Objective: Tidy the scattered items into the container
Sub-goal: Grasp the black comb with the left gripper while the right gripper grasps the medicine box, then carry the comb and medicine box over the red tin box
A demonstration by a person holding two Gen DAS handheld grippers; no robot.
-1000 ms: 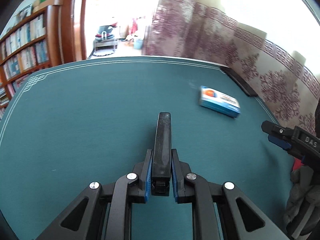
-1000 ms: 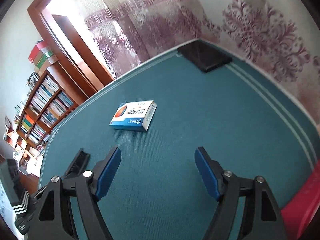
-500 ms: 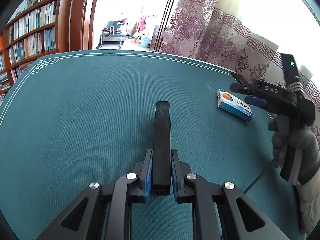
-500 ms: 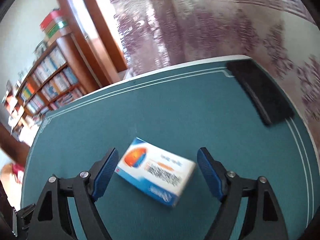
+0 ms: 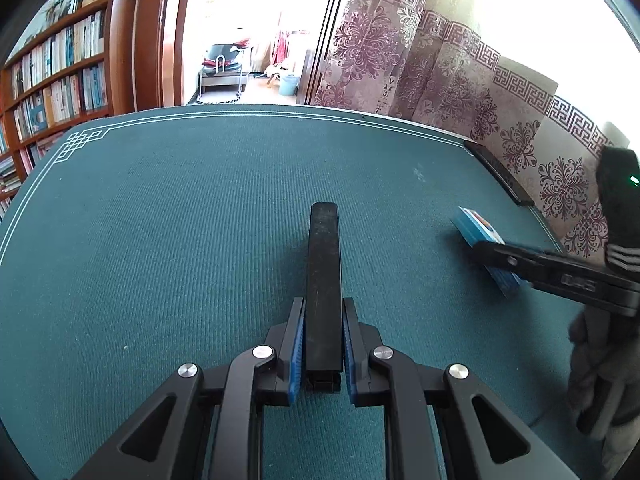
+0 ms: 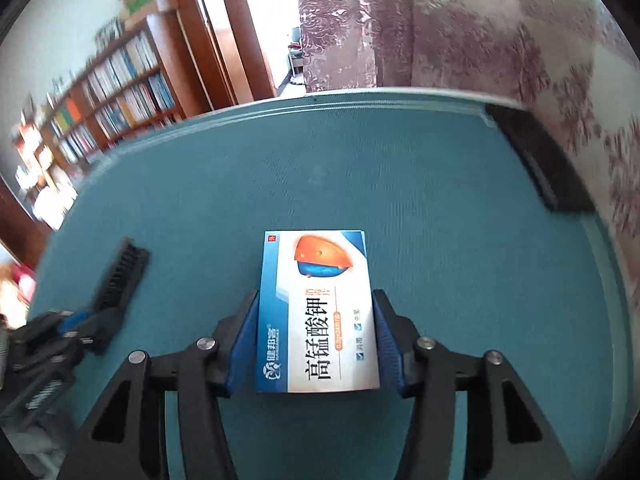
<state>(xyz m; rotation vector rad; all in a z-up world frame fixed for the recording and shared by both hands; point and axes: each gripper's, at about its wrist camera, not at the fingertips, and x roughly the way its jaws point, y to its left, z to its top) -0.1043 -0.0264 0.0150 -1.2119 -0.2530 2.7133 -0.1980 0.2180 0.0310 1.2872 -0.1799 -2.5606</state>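
Note:
A blue-and-white medicine box lies flat on the teal table mat. My right gripper straddles it. Its jaws are closing, and the blue pads touch both long sides of the box. In the left wrist view the same box shows at the right under a finger of the right gripper. My left gripper is shut on a long black brush, which sticks out forward just above the mat. The right wrist view shows that brush at the left.
A flat black tray lies along the table's far right edge by the patterned curtain. A gloved hand holds the right gripper. Bookshelves stand beyond the table's left side.
The right gripper moved forward over the medicine box, rolled to line up with it, and its jaws came in from wide open onto the box's sides. The left gripper kept still with the brush.

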